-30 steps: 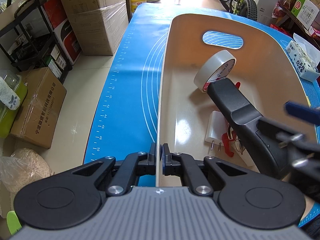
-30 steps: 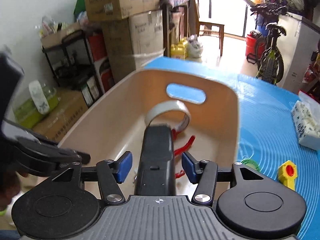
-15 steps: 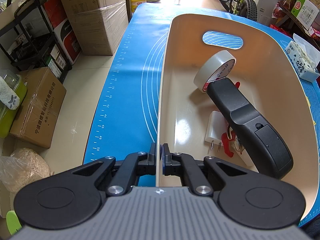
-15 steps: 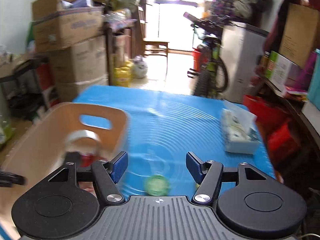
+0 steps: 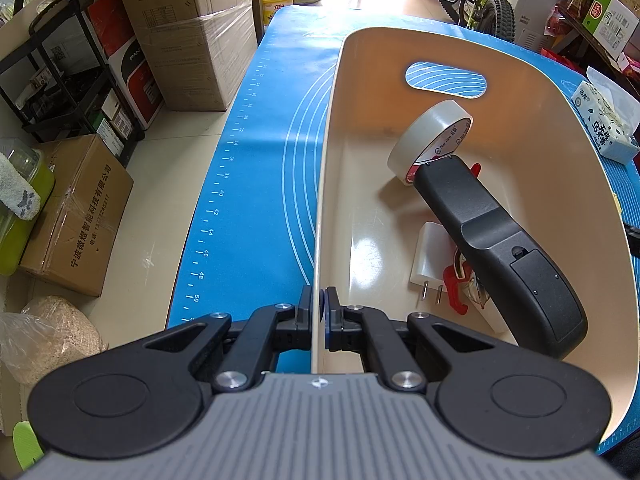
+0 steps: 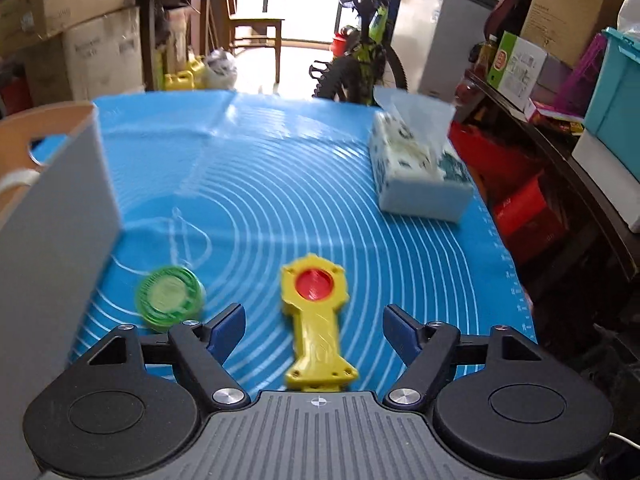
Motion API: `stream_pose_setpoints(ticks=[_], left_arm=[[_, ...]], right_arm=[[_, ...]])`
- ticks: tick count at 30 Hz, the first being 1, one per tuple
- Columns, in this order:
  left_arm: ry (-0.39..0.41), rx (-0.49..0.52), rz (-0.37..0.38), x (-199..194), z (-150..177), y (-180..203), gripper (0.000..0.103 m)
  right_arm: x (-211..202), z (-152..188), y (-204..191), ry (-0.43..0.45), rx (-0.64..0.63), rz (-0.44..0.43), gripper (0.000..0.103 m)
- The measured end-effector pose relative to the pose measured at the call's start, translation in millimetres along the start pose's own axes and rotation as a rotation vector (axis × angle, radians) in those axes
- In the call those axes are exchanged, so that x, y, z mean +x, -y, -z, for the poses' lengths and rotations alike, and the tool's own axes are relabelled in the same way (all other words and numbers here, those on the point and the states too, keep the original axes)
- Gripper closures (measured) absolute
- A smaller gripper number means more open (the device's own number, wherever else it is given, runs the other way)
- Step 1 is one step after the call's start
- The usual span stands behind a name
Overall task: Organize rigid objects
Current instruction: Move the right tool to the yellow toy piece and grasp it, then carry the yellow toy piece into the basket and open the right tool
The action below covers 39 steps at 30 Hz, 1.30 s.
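Note:
My left gripper point(image 5: 319, 300) is shut on the near left rim of the cream bin point(image 5: 326, 152). Inside the bin lie a roll of white tape point(image 5: 430, 138), a long black device point(image 5: 500, 252), a white plug adapter point(image 5: 427, 260) and a red clip point(image 5: 454, 286). My right gripper point(image 6: 314, 324) is open and empty above the blue mat point(image 6: 280, 184). A yellow toy with a red button point(image 6: 316, 312) lies between its fingers. A green round disc point(image 6: 169, 295) lies just left of the left finger, beside the bin's grey outer wall point(image 6: 56, 220).
A tissue pack point(image 6: 416, 164) sits on the mat at the far right; it also shows in the left wrist view point(image 5: 602, 120). Cardboard boxes point(image 5: 192, 28) and a black rack point(image 5: 64, 80) stand on the floor to the left. A bicycle point(image 6: 360, 60) stands beyond the table.
My right gripper let go of the black device in the bin, pulled out and swung right over the mat to the yellow toy. The left gripper has not moved.

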<state>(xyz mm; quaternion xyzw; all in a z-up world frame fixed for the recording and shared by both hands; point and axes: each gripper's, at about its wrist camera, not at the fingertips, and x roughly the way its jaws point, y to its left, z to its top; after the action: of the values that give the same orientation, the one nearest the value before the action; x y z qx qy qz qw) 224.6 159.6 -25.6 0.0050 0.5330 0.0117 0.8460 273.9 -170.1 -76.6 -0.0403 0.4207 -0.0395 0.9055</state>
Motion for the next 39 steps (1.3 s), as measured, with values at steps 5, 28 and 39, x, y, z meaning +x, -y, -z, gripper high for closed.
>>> stream_pose_setpoints(ticks=[5,28,39], left_arm=[[0.000,0.001,-0.001,0.0,0.1,-0.1,0.097],[-0.001,0.005,-0.006,1.0,0.1,0.5,0.097],[-0.001,0.004,-0.005,1.1,0.0,0.6,0.097]], right_arm=[[12.5,4.9,1.0,-0.015,0.005,0.011,0.023],[19.4,3.7,-4.6,0.042,0.056,-0.008,0.057],[-36.0,7.0,-4.1,0.167,0.125,-0.125,0.057]])
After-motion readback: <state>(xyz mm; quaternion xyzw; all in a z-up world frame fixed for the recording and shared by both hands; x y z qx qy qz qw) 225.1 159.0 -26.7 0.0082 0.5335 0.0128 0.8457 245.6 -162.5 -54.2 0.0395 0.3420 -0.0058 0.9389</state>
